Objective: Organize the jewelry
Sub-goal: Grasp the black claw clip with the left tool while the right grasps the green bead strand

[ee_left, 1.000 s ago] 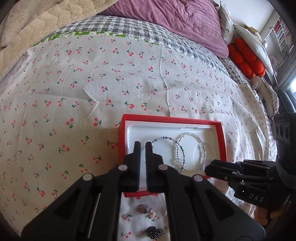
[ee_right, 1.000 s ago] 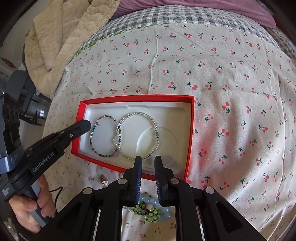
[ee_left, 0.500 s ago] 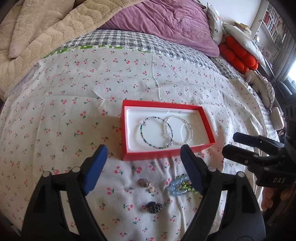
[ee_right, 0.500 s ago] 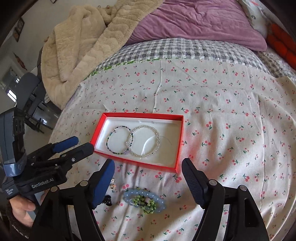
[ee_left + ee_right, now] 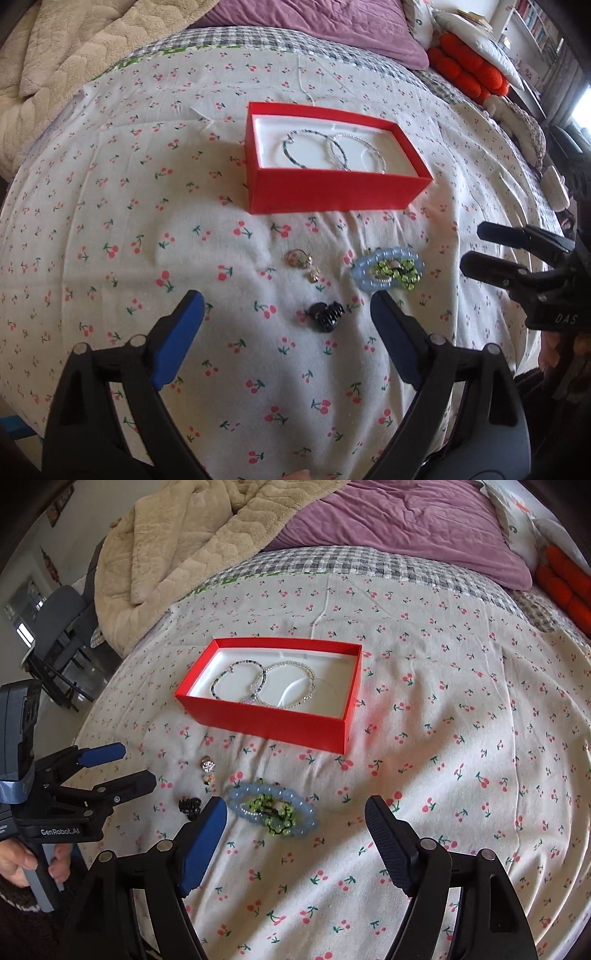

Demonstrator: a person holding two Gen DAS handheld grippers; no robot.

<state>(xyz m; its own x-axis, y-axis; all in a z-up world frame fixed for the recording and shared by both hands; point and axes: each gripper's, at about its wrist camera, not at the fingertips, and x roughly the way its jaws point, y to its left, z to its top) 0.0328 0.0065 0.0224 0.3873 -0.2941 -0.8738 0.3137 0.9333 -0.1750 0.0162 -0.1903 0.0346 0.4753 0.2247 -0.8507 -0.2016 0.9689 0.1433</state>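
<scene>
A red box (image 5: 332, 195) (image 5: 266, 720) with a white lining sits on the cherry-print sheet. In it lie a dark-beaded bracelet (image 5: 285, 149) (image 5: 216, 686) and a clear-beaded bracelet (image 5: 364, 142) (image 5: 310, 672). On the sheet in front of the box lie a blue and green bead bracelet (image 5: 360, 271) (image 5: 236, 794), small earrings (image 5: 301, 260) (image 5: 208, 770) and a black claw clip (image 5: 327, 315) (image 5: 189, 806). My left gripper (image 5: 287, 295) (image 5: 136, 766) hovers over the clip, its jaws opening and empty. My right gripper (image 5: 295, 802) (image 5: 474, 243) stands open and empty above the blue bracelet.
A beige blanket (image 5: 177, 542) and a purple duvet (image 5: 388, 520) are piled at the head of the bed. Orange cushions (image 5: 465, 72) lie far right. A grey chair (image 5: 55, 620) stands off the bed's left edge. A hand (image 5: 22, 860) grips the left handle.
Both grippers have drawn back from the red box toward the near edge of the bed. Both went from shut to wide open. The loose jewelry now lies between and before the fingers.
</scene>
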